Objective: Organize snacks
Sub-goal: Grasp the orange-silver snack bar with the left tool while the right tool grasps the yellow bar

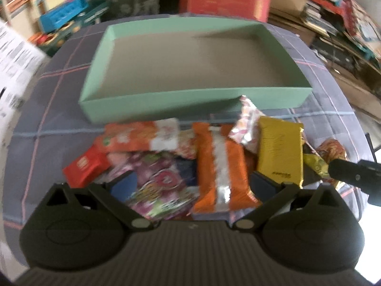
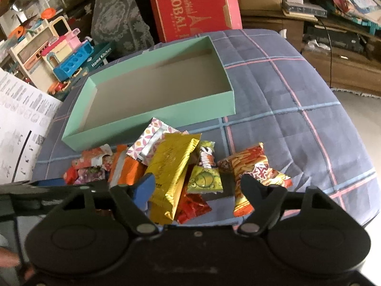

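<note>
A shallow mint-green box (image 1: 166, 101) (image 2: 147, 125) lies empty on the quilt, just behind a heap of snack packets. My left gripper (image 1: 193, 181) is open wide above the heap, straddling an orange packet with a silver seam (image 1: 221, 166) and a purple-pink packet (image 1: 152, 176); the pads press on neither. A gold packet (image 1: 281, 147) (image 2: 171, 166) lies to the right. My right gripper (image 2: 198, 187) is open over the gold packet, a small yellow-green packet (image 2: 204, 181) and a red one. Its right finger overlaps a fries-print packet (image 2: 252, 164).
The checked blue-grey quilt (image 2: 297, 119) has bare room right of the heap and drops off at its right edge. A red carton (image 2: 190, 4) stands behind the box. Toy kitchen sets (image 2: 62, 54) and printed sheets (image 2: 21, 124) crowd the left; cardboard and books fill the right.
</note>
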{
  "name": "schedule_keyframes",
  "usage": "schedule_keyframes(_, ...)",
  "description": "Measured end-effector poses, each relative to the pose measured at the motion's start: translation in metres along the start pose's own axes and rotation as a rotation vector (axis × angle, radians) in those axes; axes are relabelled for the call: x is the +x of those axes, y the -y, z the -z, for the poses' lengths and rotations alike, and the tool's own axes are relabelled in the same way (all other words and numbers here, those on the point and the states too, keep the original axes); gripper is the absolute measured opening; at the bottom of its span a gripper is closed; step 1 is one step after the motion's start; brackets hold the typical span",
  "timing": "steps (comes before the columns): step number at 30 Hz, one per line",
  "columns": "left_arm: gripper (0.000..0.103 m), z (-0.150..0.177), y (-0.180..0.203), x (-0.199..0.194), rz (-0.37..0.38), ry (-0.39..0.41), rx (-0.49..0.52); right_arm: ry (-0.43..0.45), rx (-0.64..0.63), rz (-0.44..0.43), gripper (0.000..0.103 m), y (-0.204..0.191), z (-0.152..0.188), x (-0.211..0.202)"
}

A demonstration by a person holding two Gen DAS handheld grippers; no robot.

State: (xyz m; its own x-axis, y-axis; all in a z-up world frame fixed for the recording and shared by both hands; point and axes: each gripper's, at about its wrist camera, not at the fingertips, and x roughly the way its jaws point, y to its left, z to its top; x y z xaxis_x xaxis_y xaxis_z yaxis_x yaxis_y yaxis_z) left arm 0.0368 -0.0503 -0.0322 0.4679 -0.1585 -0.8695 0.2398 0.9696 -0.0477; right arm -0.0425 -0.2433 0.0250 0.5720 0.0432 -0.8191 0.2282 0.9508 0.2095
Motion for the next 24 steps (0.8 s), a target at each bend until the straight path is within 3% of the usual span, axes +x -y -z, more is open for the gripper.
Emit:
schedule_keyframes(2,0.087,-0.004,0.008,0.010,0.001,-0.011,0.017,0.002,0.001,-0.010,0.066,-0.002,-0.003,0.001)
schedule_keyframes(6,0.048,-0.008,0.017,0.029,0.046,-0.034,0.039,0.005,-0.014,-0.045,0.053,-0.010,-0.010,0.008)
schedule_keyframes(7,0.046,-0.008,0.015,0.031,0.070,-0.040,0.028,-0.013,-0.013,-0.055,0.050,-0.013,-0.008,0.011)
schedule_keyframes(8,0.046,-0.007,0.013,0.031,0.081,-0.040,0.017,-0.031,-0.016,-0.062,0.045,-0.016,-0.008,0.014)
schedule_keyframes(13,0.051,-0.002,-0.004,0.032,0.113,-0.026,-0.004,-0.109,-0.023,-0.079,0.045,-0.032,-0.012,0.033)
schedule_keyframes(19,0.056,0.006,-0.024,0.034,0.177,-0.023,-0.045,-0.177,-0.051,0.001,0.045,-0.056,-0.018,0.063)
schedule_keyframes(24,0.056,0.008,-0.029,0.036,0.214,-0.012,-0.055,-0.205,-0.073,0.049,0.053,-0.075,-0.024,0.076)
